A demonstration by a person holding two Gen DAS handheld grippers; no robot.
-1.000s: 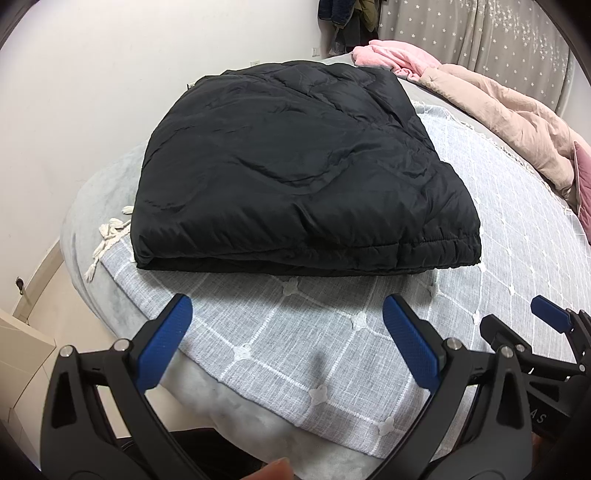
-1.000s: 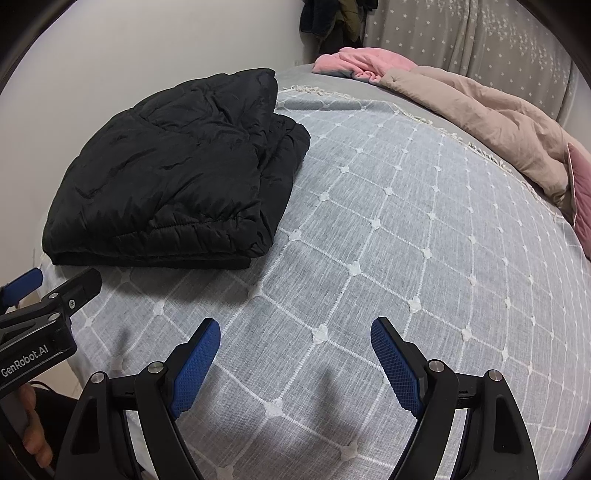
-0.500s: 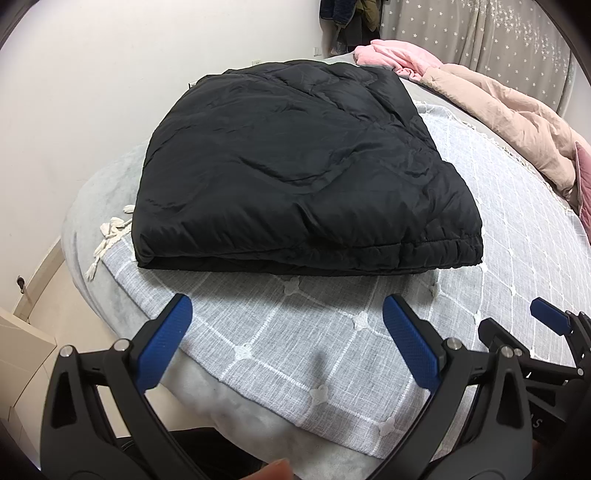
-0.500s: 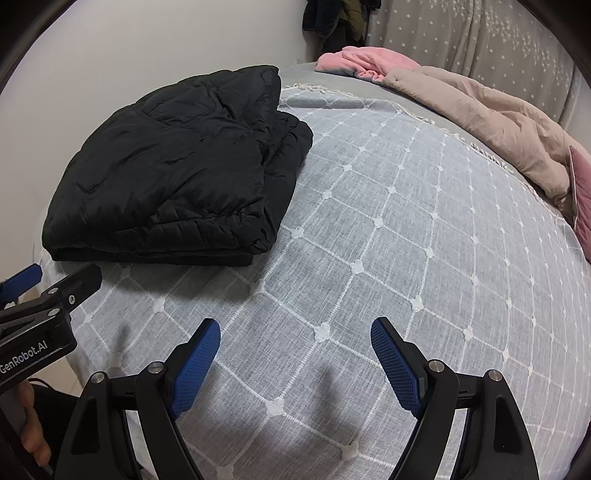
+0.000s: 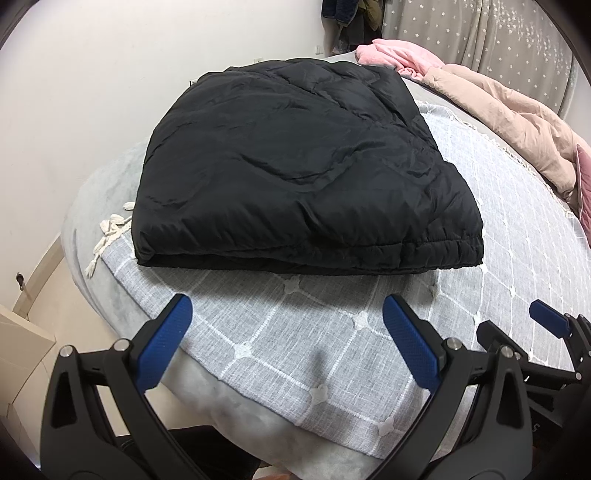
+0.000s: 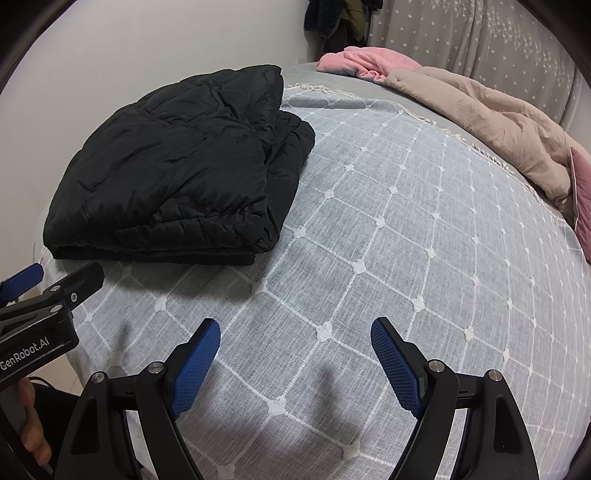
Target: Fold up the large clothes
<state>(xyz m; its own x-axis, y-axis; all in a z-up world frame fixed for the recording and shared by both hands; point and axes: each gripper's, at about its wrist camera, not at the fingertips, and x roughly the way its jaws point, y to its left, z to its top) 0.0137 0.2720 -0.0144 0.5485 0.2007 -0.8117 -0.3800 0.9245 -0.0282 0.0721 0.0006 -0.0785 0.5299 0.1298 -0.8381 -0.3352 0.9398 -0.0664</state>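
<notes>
Still folded — black jacket (image 5: 295, 177) unmoved

A plain white wall (image 5: 92, 92) is running along the left of a bed covered by a grey woven throw with a white diamond grid (image 6: 406, 229). A beige star-dotted curtain (image 6: 480, 40) is hanging at the far side, and dark garments (image 6: 332, 18) are hanging in the corner.
</notes>
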